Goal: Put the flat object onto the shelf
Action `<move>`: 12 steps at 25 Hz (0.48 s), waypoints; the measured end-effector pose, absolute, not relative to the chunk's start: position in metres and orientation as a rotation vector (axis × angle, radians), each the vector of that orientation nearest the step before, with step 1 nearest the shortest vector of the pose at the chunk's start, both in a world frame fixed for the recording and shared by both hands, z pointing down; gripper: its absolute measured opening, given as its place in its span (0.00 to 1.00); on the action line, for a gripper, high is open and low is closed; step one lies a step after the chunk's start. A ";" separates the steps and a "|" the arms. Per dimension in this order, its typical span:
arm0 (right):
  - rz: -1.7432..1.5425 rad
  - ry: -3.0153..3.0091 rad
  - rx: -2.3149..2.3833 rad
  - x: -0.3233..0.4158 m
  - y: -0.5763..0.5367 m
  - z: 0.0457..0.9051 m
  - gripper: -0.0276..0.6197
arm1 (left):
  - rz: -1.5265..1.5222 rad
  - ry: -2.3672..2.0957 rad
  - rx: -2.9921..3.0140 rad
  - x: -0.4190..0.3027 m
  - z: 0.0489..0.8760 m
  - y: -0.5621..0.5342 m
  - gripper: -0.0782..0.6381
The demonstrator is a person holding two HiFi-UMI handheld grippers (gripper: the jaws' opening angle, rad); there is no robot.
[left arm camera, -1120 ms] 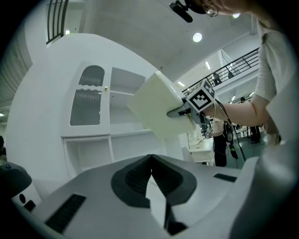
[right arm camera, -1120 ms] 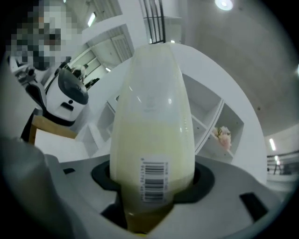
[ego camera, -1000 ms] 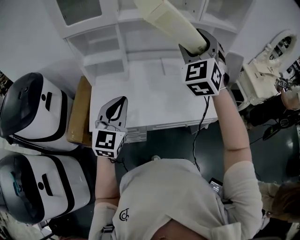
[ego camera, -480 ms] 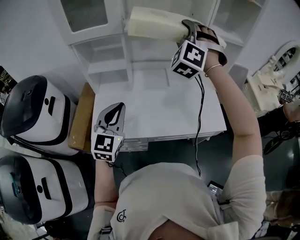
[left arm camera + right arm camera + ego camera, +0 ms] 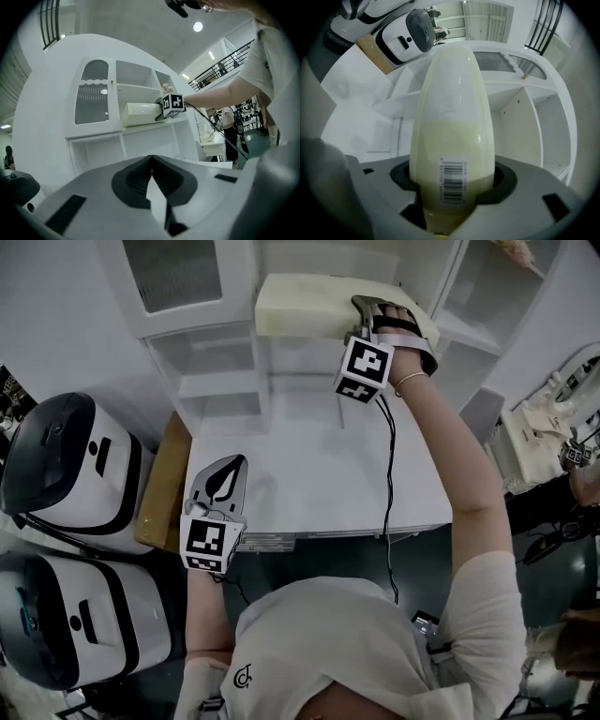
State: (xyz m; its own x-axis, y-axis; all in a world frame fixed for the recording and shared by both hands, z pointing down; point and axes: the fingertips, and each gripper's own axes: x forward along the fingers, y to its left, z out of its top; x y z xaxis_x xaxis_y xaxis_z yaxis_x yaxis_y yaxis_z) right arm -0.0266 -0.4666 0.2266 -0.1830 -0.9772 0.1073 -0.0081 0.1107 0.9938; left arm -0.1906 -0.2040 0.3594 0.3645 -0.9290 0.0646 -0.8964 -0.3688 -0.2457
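Observation:
The flat object (image 5: pixel 300 304) is a cream, cushion-like slab with a barcode label. My right gripper (image 5: pixel 367 313) is raised to the white shelf unit (image 5: pixel 211 362) and grips the slab's right end. The slab lies level, and in the left gripper view the flat object (image 5: pixel 140 114) seems to sit on a shelf board. In the right gripper view the flat object (image 5: pixel 452 117) fills the space between the jaws of my right gripper (image 5: pixel 452 190), which are opening, pads still against it. My left gripper (image 5: pixel 225 479) hovers shut and empty over the table's left front; the left gripper (image 5: pixel 151 161) shows its tips together.
A white table (image 5: pixel 309 465) stands below the shelf unit. Two white-and-black appliances (image 5: pixel 66 465) (image 5: pixel 75 615) sit at the left beside a brown box (image 5: pixel 159 474). A white machine (image 5: pixel 548 418) stands at the right. People stand in the background (image 5: pixel 229 126).
My right gripper has carried the flat object up and leftward from above the table to the shelf, turning it level. The left gripper has barely moved.

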 end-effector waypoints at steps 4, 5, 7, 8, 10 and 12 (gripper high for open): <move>-1.214 -1.446 1.020 -0.037 -0.491 0.235 0.54 | -0.256 1.670 -2.460 -0.190 0.363 -0.218 0.13; -1.202 -1.455 1.012 -0.038 -0.496 0.239 0.56 | -0.253 1.666 -2.464 -0.188 0.364 -0.221 0.13; -1.194 -1.460 1.004 -0.039 -0.506 0.243 0.57 | -0.249 1.661 -2.469 -0.183 0.366 -0.229 0.13; -1.196 -1.460 1.001 -0.040 -0.511 0.244 0.57 | -0.246 1.656 -2.469 -0.181 0.365 -0.233 0.13; -1.198 -1.460 0.998 -0.040 -0.521 0.246 0.57 | -0.236 1.640 -2.463 -0.175 0.361 -0.242 0.13; -1.203 -1.454 0.998 -0.042 -0.529 0.248 0.58 | -0.229 1.630 -2.453 -0.171 0.357 -0.251 0.13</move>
State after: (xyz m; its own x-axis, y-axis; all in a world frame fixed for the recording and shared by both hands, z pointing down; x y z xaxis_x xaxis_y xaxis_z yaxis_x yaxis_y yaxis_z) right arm -0.0416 -0.5288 0.2478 -0.1991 -0.9650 0.1709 -0.0125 0.1768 0.9842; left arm -0.1710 -0.2508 0.3568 0.3842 -0.9229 0.0248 -0.8940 -0.3786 -0.2395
